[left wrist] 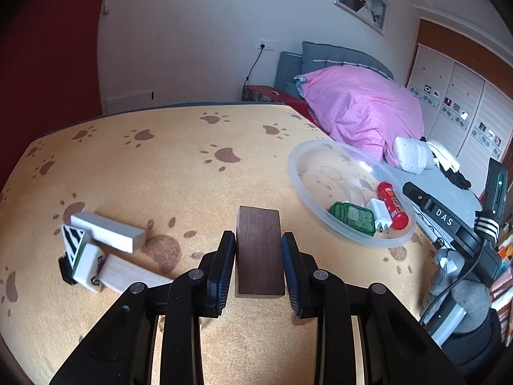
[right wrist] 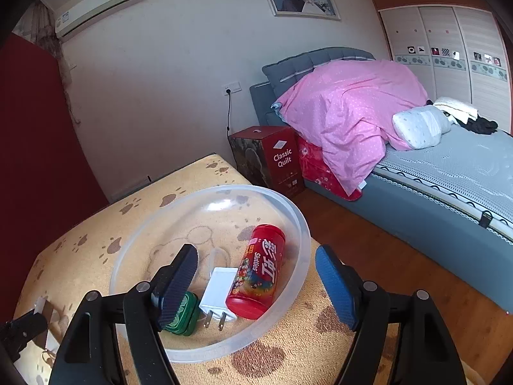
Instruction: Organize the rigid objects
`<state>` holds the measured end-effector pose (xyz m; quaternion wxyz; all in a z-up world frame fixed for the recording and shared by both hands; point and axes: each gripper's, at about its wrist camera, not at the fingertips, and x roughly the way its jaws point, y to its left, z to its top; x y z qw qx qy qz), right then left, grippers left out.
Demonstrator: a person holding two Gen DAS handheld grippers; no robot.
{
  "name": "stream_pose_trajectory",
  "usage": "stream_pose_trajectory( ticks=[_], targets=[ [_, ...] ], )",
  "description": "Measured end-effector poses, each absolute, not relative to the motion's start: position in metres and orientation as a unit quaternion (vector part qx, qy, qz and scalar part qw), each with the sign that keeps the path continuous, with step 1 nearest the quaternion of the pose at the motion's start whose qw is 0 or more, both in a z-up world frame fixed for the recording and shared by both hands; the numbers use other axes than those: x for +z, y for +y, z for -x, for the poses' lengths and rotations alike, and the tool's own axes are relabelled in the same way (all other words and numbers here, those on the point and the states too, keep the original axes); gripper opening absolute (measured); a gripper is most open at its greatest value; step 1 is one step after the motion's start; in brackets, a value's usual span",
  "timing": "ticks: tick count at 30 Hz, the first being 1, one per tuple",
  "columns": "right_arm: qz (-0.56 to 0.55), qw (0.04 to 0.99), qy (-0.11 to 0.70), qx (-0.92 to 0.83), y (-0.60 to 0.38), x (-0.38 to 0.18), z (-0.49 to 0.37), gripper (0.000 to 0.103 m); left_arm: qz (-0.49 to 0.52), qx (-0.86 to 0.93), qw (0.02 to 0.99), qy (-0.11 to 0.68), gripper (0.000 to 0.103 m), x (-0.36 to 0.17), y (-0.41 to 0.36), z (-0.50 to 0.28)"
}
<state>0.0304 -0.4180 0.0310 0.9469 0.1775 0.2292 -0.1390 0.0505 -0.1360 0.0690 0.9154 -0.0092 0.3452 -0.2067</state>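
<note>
My left gripper (left wrist: 259, 240) has its pads on both sides of a dark brown wooden block (left wrist: 259, 250) that rests on the paw-print table cover (left wrist: 179, 166). A clear plastic bowl (left wrist: 299, 189) stands to the right; it holds a red Skittles tube (left wrist: 392, 205), a white charger plug (left wrist: 380, 215) and a green tin (left wrist: 352, 218). In the right wrist view my right gripper (right wrist: 256, 263) is open and empty above the bowl (right wrist: 288, 211), over the tube (right wrist: 256, 272), plug (right wrist: 218, 292) and tin (right wrist: 184, 314).
At the left lie two white blocks (left wrist: 107, 231), a mahjong tile (left wrist: 86, 266) and a striped piece (left wrist: 73, 237). A bed with a pink quilt (right wrist: 346, 109) and a red box (right wrist: 272, 157) stand beyond the table's right edge.
</note>
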Motion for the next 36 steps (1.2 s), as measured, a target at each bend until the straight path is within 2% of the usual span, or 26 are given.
stream_pose_trajectory(
  ticks=[24, 25, 28, 36],
  targets=[
    [-0.194, 0.946, 0.228, -0.123, -0.420, 0.030, -0.028, 0.083, -0.002, -0.273, 0.893, 0.359, 0.032, 0.058, -0.239, -0.115],
    [-0.194, 0.946, 0.228, -0.123, -0.421, 0.030, -0.028, 0.083, -0.002, -0.271, 0.893, 0.359, 0.034, 0.056, -0.240, -0.117],
    [-0.194, 0.946, 0.227, -0.124, -0.420, 0.030, -0.028, 0.083, 0.006, -0.259, 0.895, 0.362, 0.059, 0.053, -0.237, -0.118],
    [-0.191, 0.947, 0.227, -0.124, -0.418, 0.029, -0.029, 0.085, 0.000, -0.225, 0.902, 0.368, 0.069, 0.046, -0.222, -0.117]
  ],
)
